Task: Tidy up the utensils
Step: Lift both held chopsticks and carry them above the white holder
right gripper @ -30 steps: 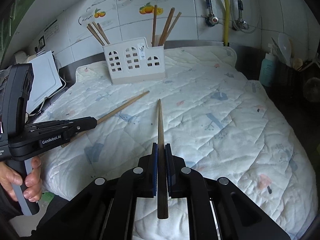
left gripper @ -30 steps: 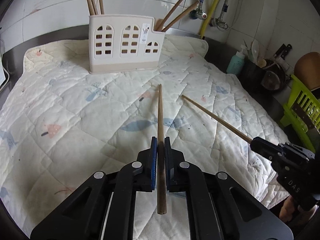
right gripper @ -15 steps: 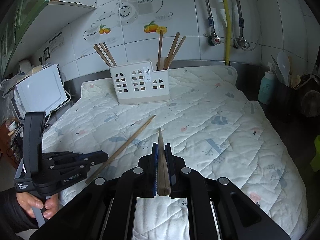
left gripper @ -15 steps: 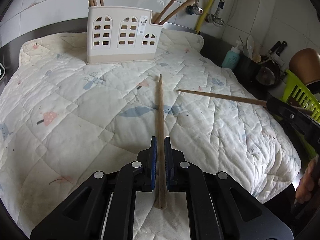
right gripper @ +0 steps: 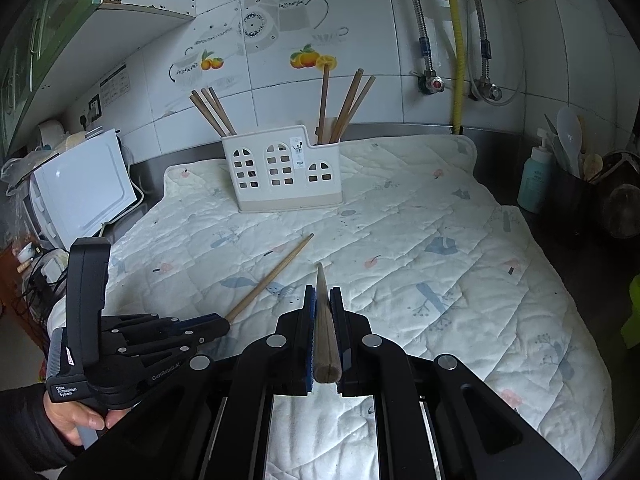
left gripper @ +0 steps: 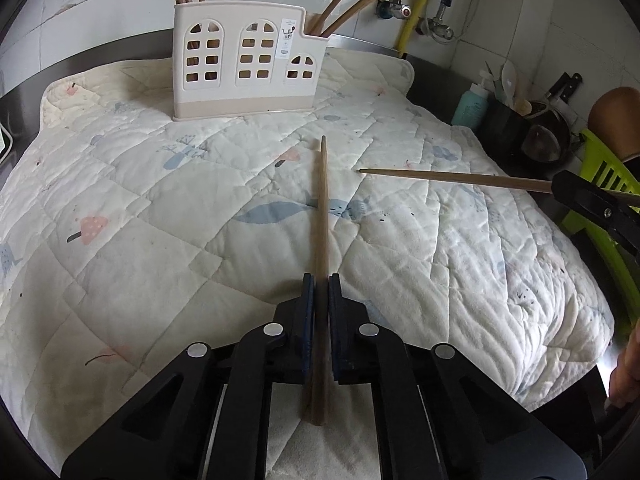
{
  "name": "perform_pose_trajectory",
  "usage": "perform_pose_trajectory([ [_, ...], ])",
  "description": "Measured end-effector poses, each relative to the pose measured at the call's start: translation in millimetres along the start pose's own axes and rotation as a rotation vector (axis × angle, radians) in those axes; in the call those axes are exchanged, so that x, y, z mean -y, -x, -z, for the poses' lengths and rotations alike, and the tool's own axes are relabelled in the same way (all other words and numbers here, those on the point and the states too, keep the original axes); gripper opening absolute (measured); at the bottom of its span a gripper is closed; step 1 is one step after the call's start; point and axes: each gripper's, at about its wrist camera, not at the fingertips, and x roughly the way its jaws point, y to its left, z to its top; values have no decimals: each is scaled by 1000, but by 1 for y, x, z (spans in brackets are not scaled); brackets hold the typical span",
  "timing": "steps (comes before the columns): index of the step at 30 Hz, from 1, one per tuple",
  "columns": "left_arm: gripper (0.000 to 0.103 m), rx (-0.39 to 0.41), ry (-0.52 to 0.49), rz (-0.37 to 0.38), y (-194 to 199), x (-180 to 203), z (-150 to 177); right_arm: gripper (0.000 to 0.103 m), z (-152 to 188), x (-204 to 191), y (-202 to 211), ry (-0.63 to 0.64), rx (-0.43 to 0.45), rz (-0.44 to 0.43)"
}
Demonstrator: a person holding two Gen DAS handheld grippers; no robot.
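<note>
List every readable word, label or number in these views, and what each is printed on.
"Data Acquisition System": white label on the left gripper's handle, right wrist view.
"GenRobot.AI": side of the same gripper's body.
Sticker on the utensil holder: too small to read.
Notice beside the wall socket: too blurred to read.

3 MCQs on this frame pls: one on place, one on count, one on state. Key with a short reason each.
1. Where does the utensil holder stand?
A. on the quilted mat, near the wall
B. on the microwave
C. beside the green rack

2. How many chopsticks are held in grippers?
A. none
B. one
C. two

3. The left gripper is:
A. open
B. shut on a chopstick
C. out of view

Key: A, its base rests on the mat; C, the right gripper clamps the other chopstick; B, pads press the stick.
</note>
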Motion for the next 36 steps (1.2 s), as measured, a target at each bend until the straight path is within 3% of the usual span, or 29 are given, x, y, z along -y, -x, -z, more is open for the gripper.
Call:
perform_pose_trajectory([
  [6,5,82,15,13,27,-10,-23,7,-22,-2,14,16,40,-18],
  [16,5,241,-19,4,60,-17,-67,7,-87,5,26,10,88,-105],
  [28,5,304,-40,19,86,-26,-109,7,-153,-13,19,136,119,-96],
  [36,5,328,-80,7,98,-31,-142,7,-216,-26,-18,214,99,-47],
])
